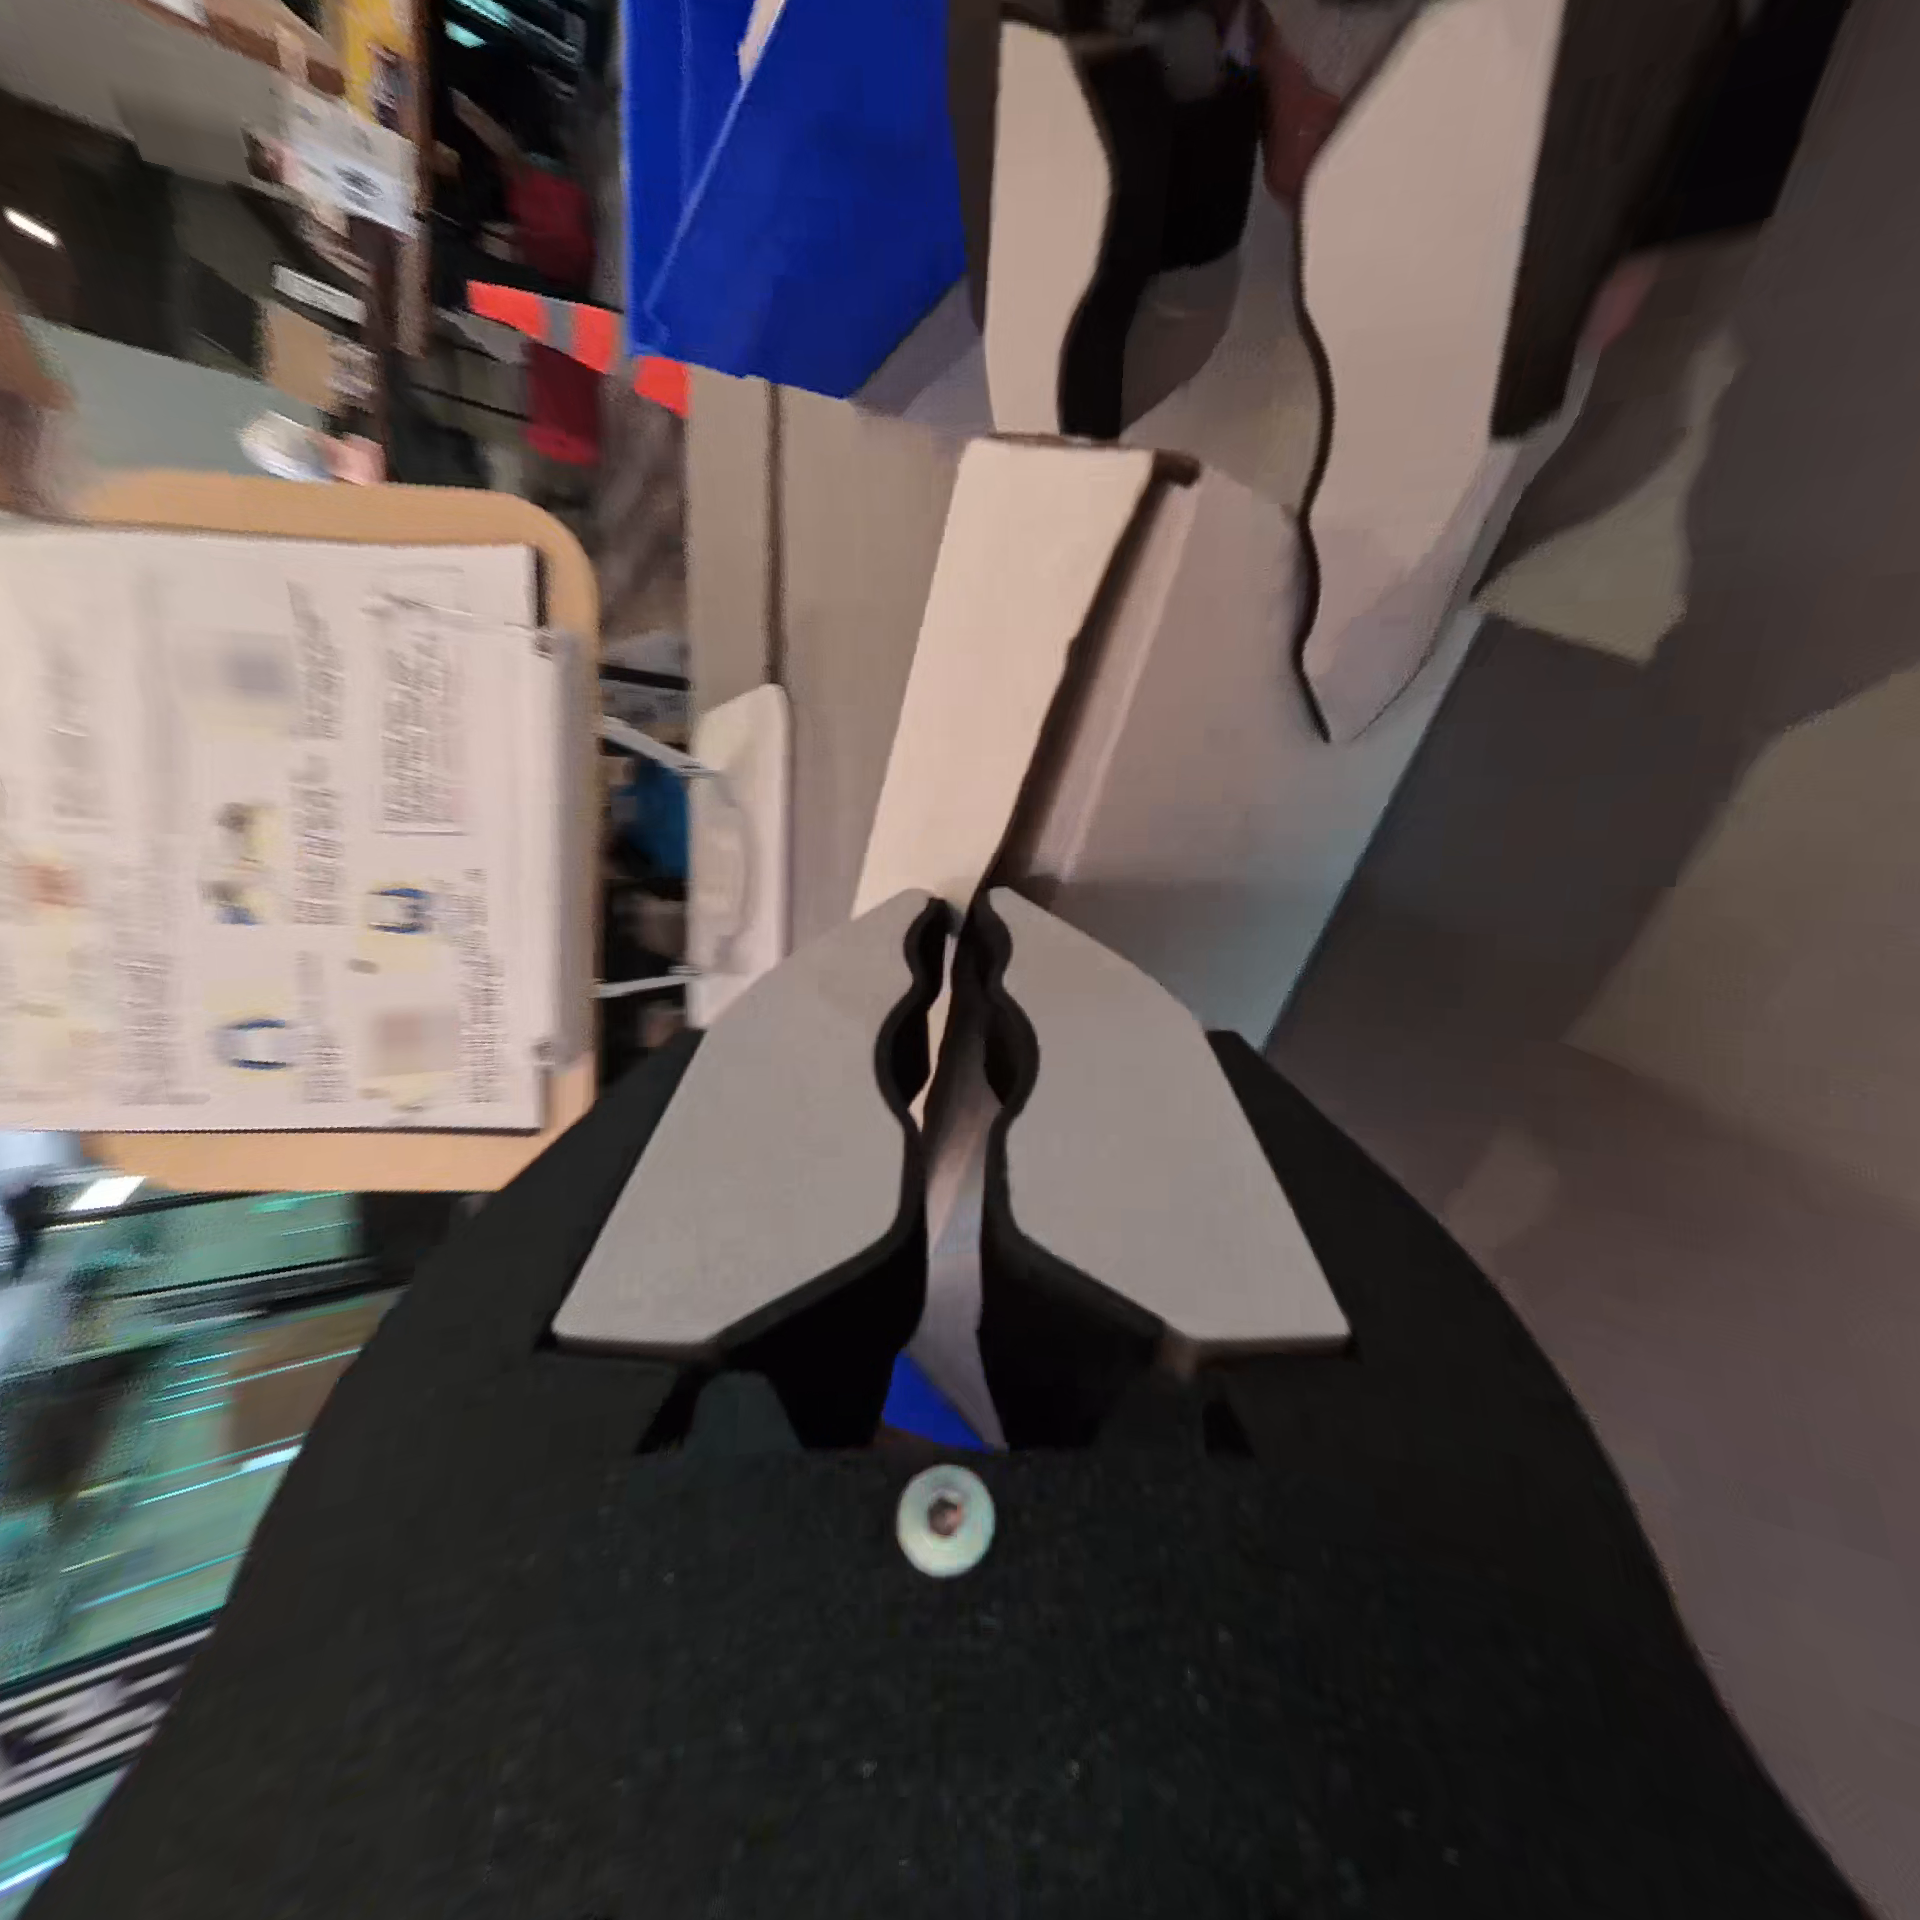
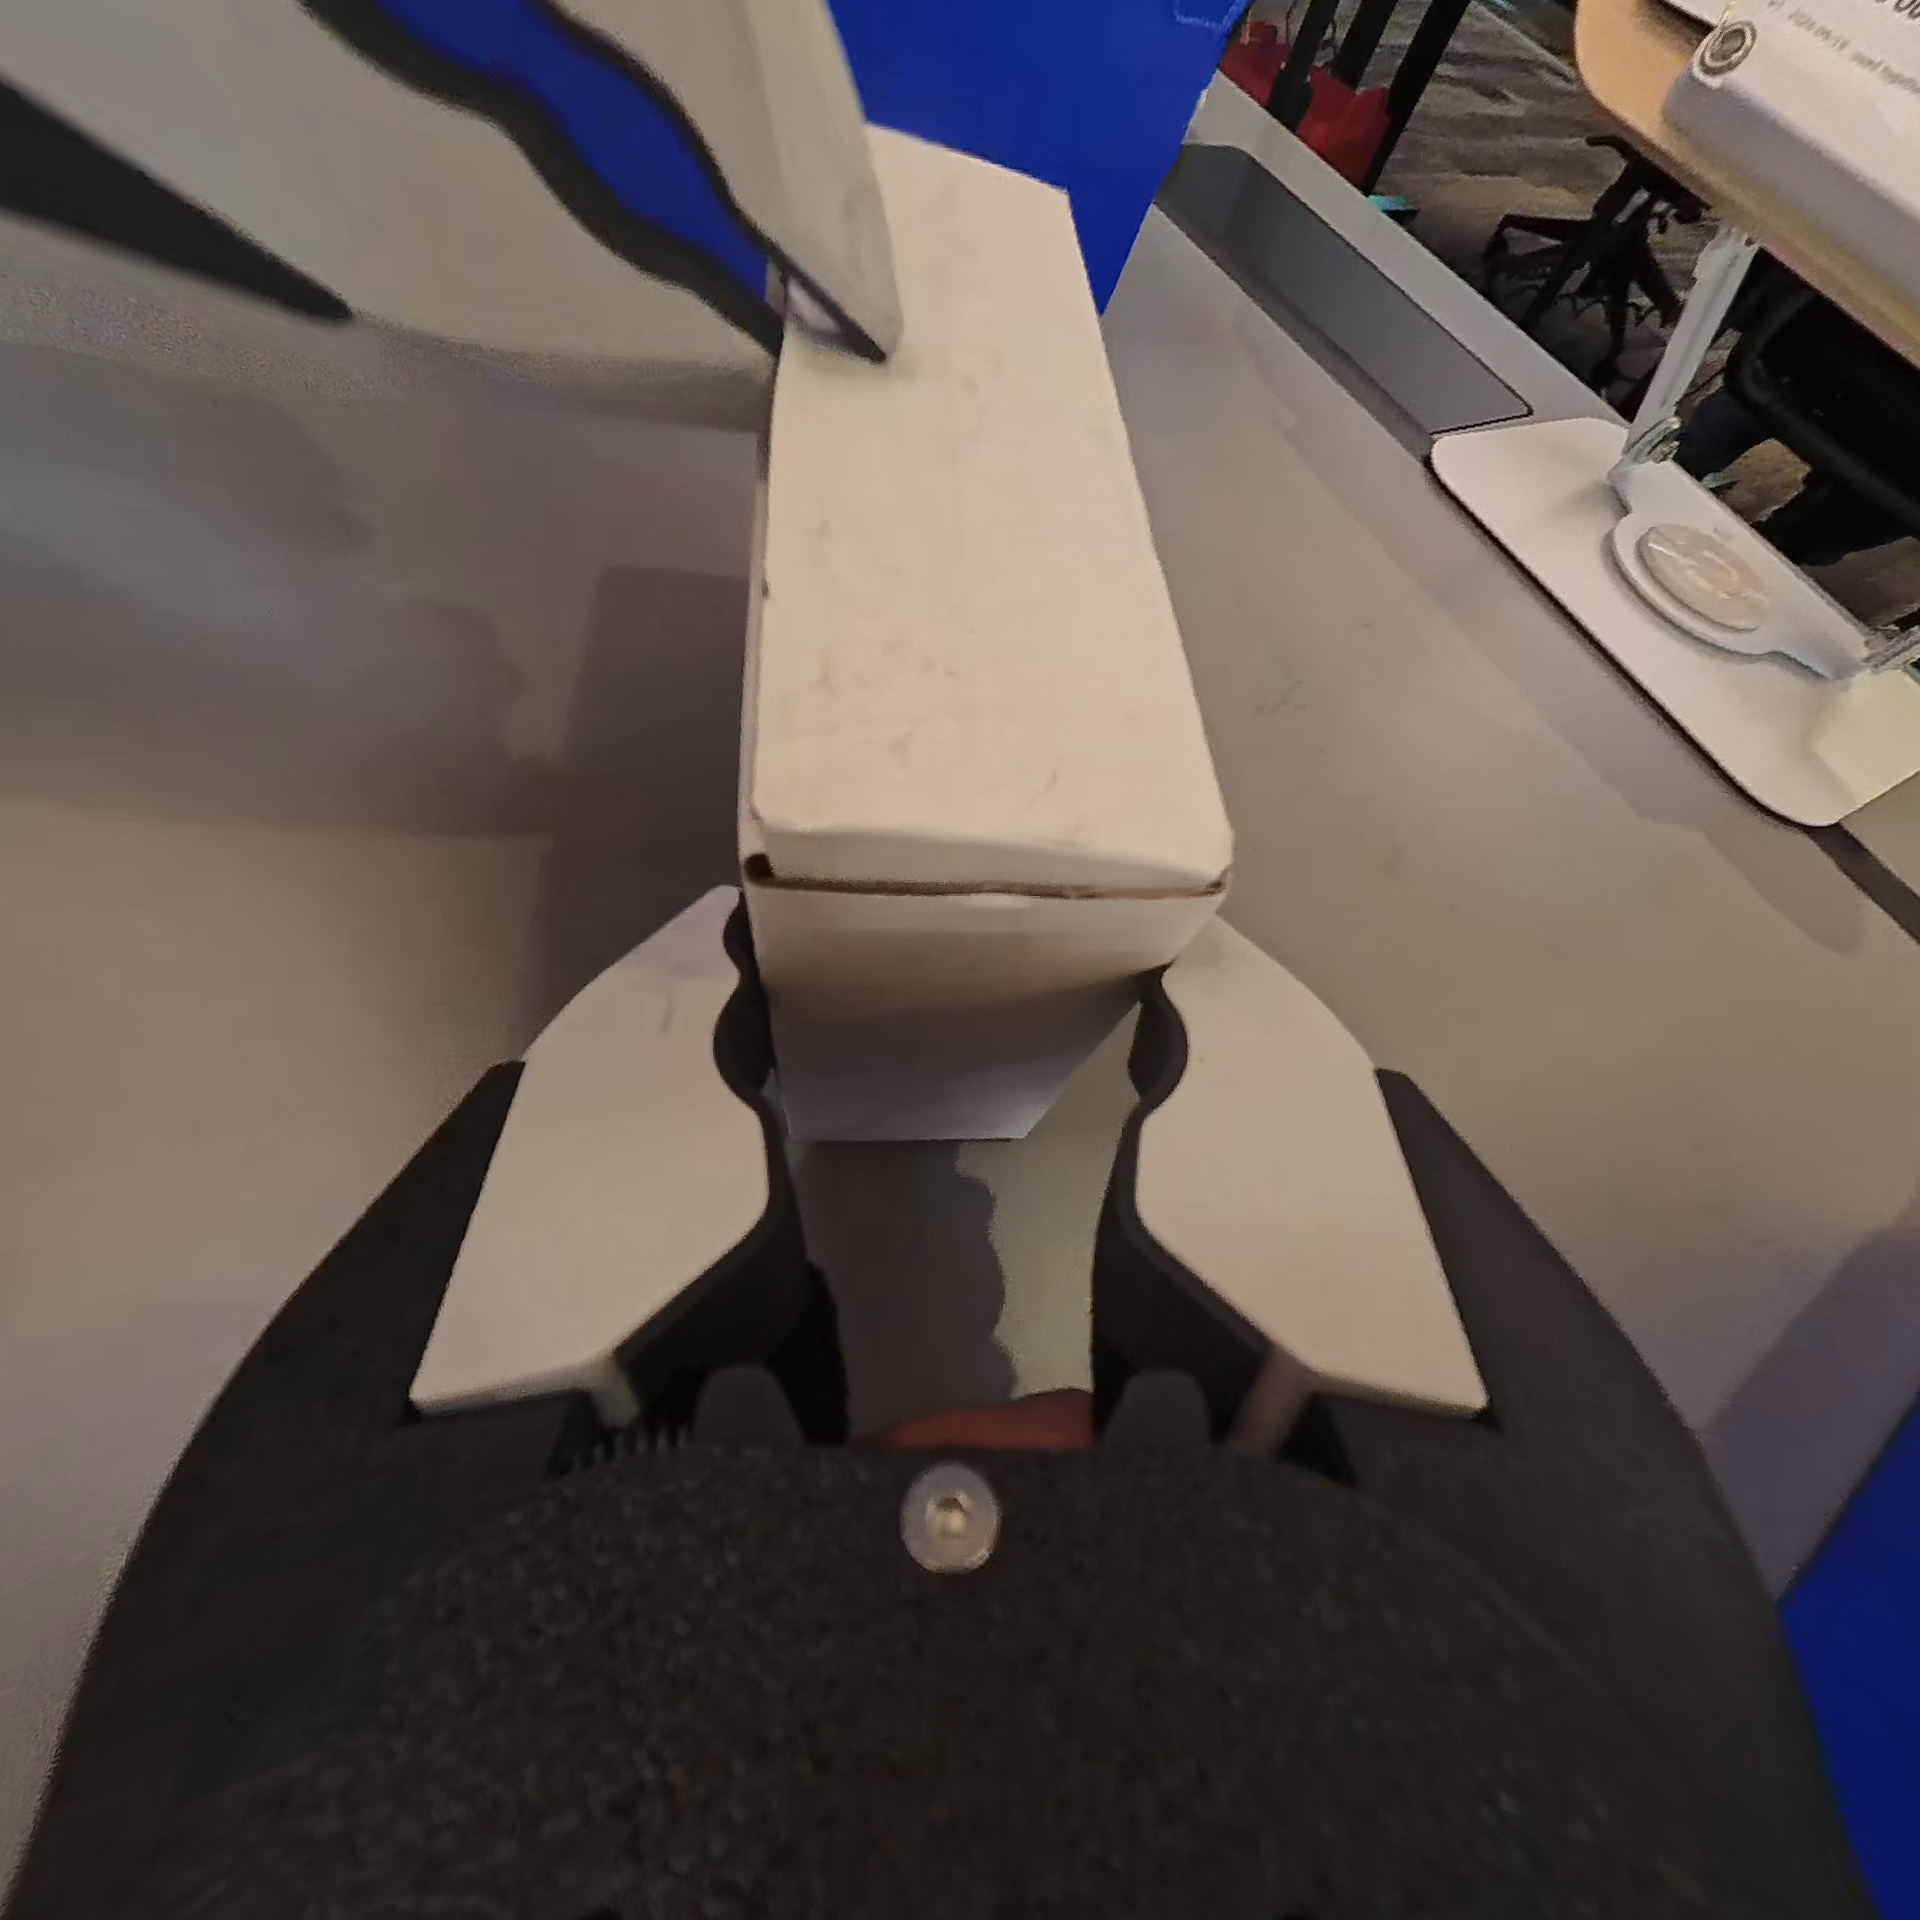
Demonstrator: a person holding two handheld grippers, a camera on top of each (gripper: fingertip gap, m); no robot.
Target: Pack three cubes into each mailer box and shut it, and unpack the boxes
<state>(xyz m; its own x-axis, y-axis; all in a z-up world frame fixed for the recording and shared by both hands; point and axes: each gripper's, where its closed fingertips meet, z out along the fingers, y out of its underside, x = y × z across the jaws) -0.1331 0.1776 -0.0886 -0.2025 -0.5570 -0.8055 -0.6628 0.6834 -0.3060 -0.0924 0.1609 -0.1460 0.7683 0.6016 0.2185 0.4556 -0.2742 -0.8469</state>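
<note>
- The right gripper (image 2: pixel 951 997) pinches the near end of the white mailer box (image 2: pixel 966 623) between its fingers; the closed box runs straight ahead from it.
- The left gripper (image 1: pixel 958 914) is pressed nearly together on a thin flap at the box's (image 1: pixel 997 675) far end.
- Grey table (image 2: pixel 1351 831) lies beneath.
- A white stand base (image 2: pixel 1662 644) sits ahead-right of the right gripper.

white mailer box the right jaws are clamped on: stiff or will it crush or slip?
The white mailer box looks like thin cardboard; its end seam bows slightly, so hard squeezing probably dents it. The right gripper holds only the near end, so it may droop or pivot. The surface looks smooth and matte; slipping seems possible if it is loaded.
</note>
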